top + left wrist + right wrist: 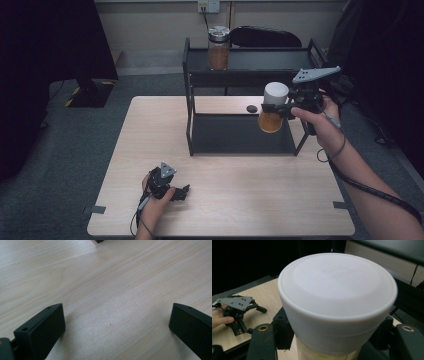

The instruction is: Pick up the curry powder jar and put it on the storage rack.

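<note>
Right tongs: clamped on a jar just below its white lid. The jar has amber contents and hangs in the air, tilted slightly, above the right end of the black two-tier rack, clear of both shelves. In the right gripper view the white lid faces the camera, with a black jaw pressed against the jar on either side beneath it. The holding hand is raised over the rack's right edge.

Left tongs: resting low on the wooden counter near its front left, held by the left hand. The left gripper view shows the two jaws spread wide with nothing but bare counter between them. These tongs also appear in the right gripper view, lying on the counter well apart from the jar.

Other items: a second jar with a metal lid and brownish contents stands upright at the left end of the rack's upper shelf. A small dark round object lies on the counter behind the rack's lower shelf.
</note>
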`<state>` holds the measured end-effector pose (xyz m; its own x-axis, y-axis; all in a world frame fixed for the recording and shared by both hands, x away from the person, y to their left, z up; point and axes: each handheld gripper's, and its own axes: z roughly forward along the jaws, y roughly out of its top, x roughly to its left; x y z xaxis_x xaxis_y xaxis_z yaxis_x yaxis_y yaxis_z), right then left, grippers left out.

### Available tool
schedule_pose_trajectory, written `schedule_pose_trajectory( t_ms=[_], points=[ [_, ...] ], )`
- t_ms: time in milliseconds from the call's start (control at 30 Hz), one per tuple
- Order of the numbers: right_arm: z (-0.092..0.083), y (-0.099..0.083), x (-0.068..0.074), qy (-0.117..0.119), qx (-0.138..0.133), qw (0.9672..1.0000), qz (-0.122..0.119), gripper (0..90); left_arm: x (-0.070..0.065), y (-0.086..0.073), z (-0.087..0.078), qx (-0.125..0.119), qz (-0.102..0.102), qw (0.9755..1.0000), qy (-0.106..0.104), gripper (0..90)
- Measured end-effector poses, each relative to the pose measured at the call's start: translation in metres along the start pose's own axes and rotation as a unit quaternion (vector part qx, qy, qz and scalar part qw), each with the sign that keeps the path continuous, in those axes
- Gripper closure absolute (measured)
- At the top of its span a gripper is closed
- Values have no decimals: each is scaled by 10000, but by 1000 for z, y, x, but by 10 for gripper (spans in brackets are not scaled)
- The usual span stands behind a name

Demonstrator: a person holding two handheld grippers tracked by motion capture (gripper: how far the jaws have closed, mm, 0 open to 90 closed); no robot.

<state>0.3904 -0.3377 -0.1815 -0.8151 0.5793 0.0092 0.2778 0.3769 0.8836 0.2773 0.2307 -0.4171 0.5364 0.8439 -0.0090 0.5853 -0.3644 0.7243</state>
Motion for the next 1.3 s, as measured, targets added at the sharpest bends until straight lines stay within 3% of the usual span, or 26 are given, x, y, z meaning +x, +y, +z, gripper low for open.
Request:
schedule_pose_trajectory(
  t_ms=[767,1300],
  points=[
    [-33,69,-10,-231,-109,9997,-27,353,0,0,0,2,-1,10000,-1,1],
    [-36,113,-17,-561,-197,9982,60,353,0,0,0,6,1,10000,-3,1]
  ],
)
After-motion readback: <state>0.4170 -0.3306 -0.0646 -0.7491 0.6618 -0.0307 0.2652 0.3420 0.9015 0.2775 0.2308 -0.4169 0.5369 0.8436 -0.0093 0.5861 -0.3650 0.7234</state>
